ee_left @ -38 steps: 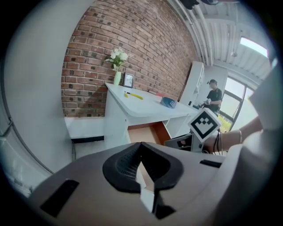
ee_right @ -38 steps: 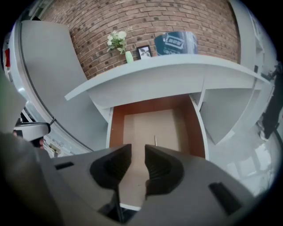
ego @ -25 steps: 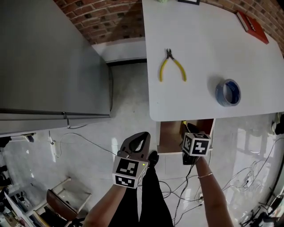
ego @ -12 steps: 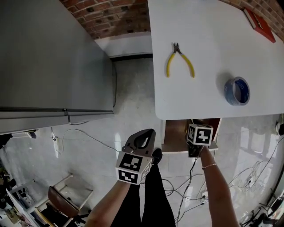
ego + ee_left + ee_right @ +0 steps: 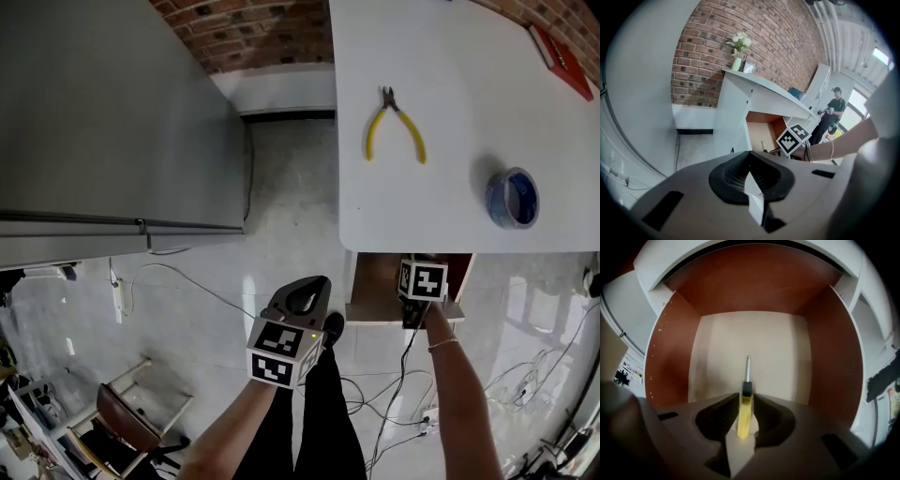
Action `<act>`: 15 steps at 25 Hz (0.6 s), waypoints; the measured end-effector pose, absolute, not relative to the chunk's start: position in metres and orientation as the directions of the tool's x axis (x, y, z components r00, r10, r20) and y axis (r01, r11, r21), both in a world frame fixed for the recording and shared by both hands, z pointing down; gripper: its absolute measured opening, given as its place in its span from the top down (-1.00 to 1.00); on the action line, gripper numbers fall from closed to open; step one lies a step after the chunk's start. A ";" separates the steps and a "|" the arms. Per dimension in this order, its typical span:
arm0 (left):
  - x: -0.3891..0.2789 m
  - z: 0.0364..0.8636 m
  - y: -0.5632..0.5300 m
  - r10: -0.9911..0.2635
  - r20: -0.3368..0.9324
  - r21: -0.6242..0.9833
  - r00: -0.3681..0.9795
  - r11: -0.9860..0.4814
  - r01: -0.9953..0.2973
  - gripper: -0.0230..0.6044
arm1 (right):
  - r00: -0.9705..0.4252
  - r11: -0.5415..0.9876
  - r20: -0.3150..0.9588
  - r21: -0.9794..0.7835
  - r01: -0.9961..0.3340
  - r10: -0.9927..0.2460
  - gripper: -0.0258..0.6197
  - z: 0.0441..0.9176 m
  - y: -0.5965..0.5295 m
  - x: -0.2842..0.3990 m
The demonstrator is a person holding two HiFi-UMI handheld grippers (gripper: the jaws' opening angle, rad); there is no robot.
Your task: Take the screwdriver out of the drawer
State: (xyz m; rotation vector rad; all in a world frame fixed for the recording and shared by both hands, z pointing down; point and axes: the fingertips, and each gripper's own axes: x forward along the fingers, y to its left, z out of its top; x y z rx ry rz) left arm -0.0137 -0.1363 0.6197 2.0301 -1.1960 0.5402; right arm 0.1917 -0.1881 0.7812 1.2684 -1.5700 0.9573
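The screwdriver [image 5: 746,408] has a clear yellow handle, a black collar and a short metal shaft, and it points into the open wooden drawer [image 5: 670,352]. In the right gripper view my right gripper [image 5: 746,417] is shut on its handle, both pads against its sides. From the head view the right gripper [image 5: 424,279] reaches into the drawer [image 5: 373,286] under the white table [image 5: 450,94], and the screwdriver is hidden there. My left gripper [image 5: 307,292] hangs over the floor left of the drawer, shut and holding nothing.
On the table lie yellow pliers [image 5: 396,122], a blue tape roll [image 5: 513,197] and a red book [image 5: 561,58]. A tall grey cabinet [image 5: 103,122] stands at the left. Cables [image 5: 187,281] run across the tiled floor. A person [image 5: 832,112] stands far off in the left gripper view.
The right gripper has pushed a little further into the drawer opening. The left gripper has stayed about where it was, still shut.
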 end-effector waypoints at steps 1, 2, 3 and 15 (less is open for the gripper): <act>-0.015 0.621 -0.136 -0.577 0.658 0.366 0.483 -0.316 -0.875 0.95 | -0.089 0.188 0.949 -0.033 -0.982 -0.302 0.66 0.783 -0.189 0.191; -0.016 0.622 -0.135 -0.576 0.660 0.368 0.482 -0.312 -0.876 0.95 | -0.084 0.192 0.951 -0.027 -0.981 -0.296 0.66 0.786 -0.189 0.191; -0.017 0.622 -0.135 -0.576 0.661 0.369 0.480 -0.308 -0.877 0.95 | -0.079 0.194 0.954 -0.023 -0.981 -0.290 0.66 0.788 -0.190 0.191; -0.025 0.628 -0.137 -0.580 0.674 0.359 0.458 -0.285 -0.889 0.95 | -0.074 0.139 0.961 -0.037 -0.990 -0.267 0.66 0.802 -0.191 0.190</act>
